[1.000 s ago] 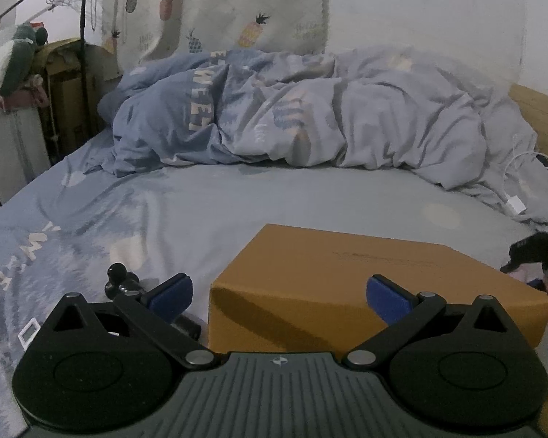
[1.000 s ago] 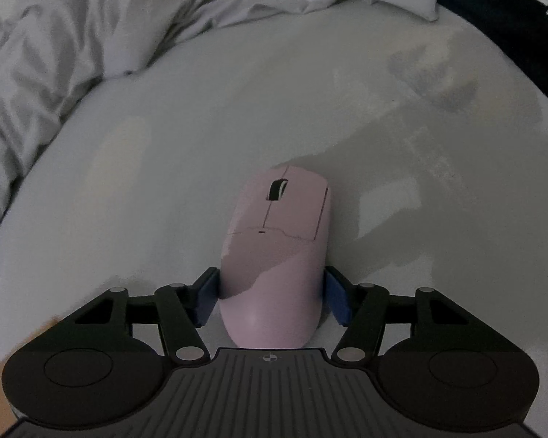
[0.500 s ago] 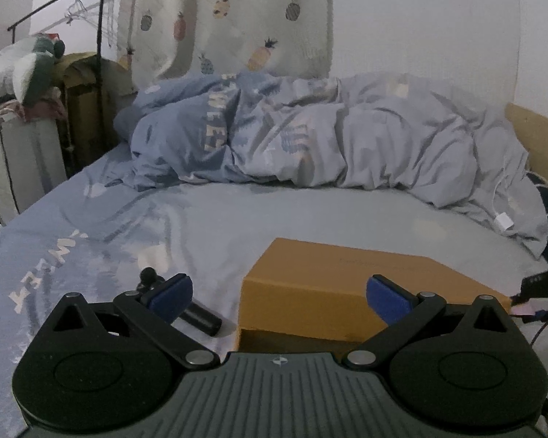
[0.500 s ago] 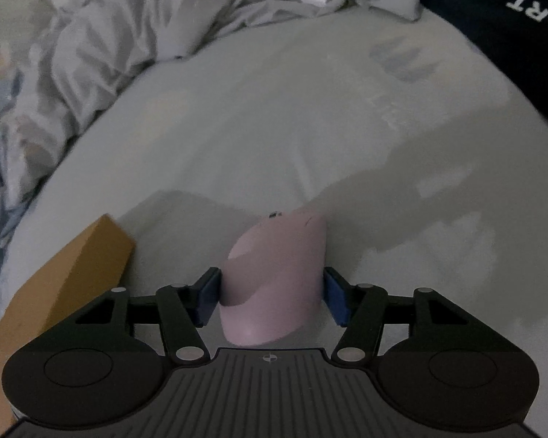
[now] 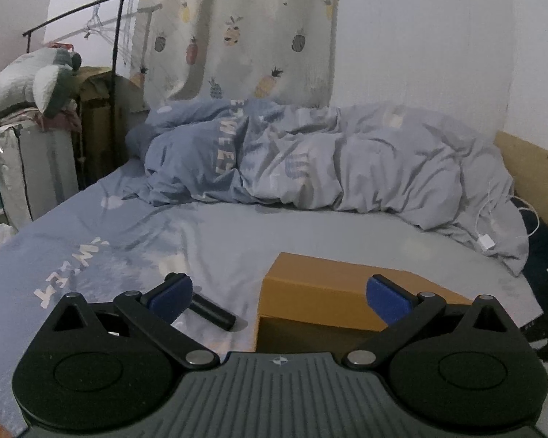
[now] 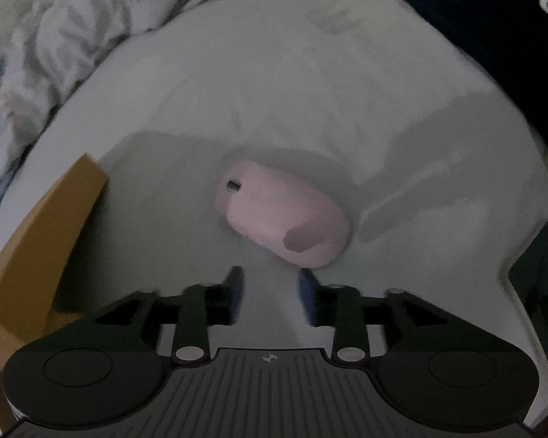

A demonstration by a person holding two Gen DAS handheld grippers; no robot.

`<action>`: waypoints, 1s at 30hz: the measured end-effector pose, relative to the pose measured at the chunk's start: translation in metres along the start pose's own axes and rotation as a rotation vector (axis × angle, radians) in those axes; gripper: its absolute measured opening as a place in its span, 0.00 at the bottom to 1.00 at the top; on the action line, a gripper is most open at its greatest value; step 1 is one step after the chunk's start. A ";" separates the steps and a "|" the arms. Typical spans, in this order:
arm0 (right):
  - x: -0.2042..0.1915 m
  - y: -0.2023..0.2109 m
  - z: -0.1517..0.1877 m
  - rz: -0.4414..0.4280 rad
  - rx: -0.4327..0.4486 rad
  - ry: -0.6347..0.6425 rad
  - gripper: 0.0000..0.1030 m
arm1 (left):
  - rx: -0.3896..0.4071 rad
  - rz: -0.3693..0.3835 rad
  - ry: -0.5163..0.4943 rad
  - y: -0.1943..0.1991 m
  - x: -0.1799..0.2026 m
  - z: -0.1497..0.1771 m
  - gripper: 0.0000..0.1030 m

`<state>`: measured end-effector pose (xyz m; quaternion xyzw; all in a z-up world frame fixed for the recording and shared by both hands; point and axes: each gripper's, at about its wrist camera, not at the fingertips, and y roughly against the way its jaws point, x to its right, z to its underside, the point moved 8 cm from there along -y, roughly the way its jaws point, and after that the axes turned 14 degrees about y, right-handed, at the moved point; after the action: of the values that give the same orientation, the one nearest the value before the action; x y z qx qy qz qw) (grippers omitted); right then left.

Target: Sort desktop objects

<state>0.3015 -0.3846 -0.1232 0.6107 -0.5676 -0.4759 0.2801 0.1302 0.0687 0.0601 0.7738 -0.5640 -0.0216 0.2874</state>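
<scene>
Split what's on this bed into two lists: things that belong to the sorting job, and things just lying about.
Belongs to the job:
pink mouse, lying free ahead of the right gripper
cardboard box
black cylindrical object beside the left gripper

Just lying about:
rumpled duvet
white charger and its cable
plush toy
pineapple curtain

Bare bedsheet (image 6: 292,84) surrounds the cardboard box (image 5: 332,292) on its far side and to its right. Just right of the box lies a pink mouse (image 6: 285,215), with open sheet between them. Left of the box, a black cylinder (image 5: 213,312) lies close by. Beyond the box, well apart, a rumpled duvet (image 5: 328,160) walls off the bed's far edge.
</scene>
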 end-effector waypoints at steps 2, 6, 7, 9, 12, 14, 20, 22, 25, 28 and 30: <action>-0.001 0.011 0.000 -0.016 0.031 0.042 0.78 | 0.011 0.002 0.009 0.007 -0.002 -0.004 1.00; -0.018 0.035 -0.008 -0.017 0.096 0.213 0.96 | 0.036 0.013 0.027 0.021 -0.005 -0.013 1.00; -0.023 0.039 -0.011 -0.006 0.108 0.268 0.97 | 0.040 0.016 0.026 0.023 -0.005 -0.014 1.00; -0.038 0.041 -0.018 0.021 0.122 0.391 0.97 | 0.040 0.012 0.015 0.025 -0.004 -0.012 1.00; -0.051 0.039 -0.027 0.038 0.122 0.509 0.98 | 0.029 0.000 0.003 0.022 -0.003 -0.006 1.00; -0.053 0.034 -0.031 0.051 0.106 0.553 0.99 | 0.017 -0.007 -0.001 0.019 -0.002 -0.002 1.00; -0.055 0.002 -0.039 0.100 0.049 0.650 0.99 | -0.002 -0.029 -0.017 0.004 -0.004 0.003 1.00; -0.052 -0.010 -0.037 0.114 0.029 0.663 0.99 | -0.012 -0.041 -0.017 -0.001 -0.007 0.006 1.00; -0.048 -0.029 -0.036 0.132 0.005 0.682 0.99 | -0.026 -0.053 -0.016 -0.008 -0.010 0.012 1.00; -0.046 -0.049 -0.033 0.138 -0.020 0.697 0.99 | -0.042 -0.060 -0.021 -0.015 -0.011 0.017 1.00; -0.044 -0.059 -0.031 0.149 -0.030 0.709 0.99 | -0.052 -0.063 -0.023 -0.018 -0.011 0.021 1.00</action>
<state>0.3589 -0.3371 -0.1516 0.6905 -0.4710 -0.2211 0.5026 0.1339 0.0727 0.0307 0.7833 -0.5418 -0.0539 0.3000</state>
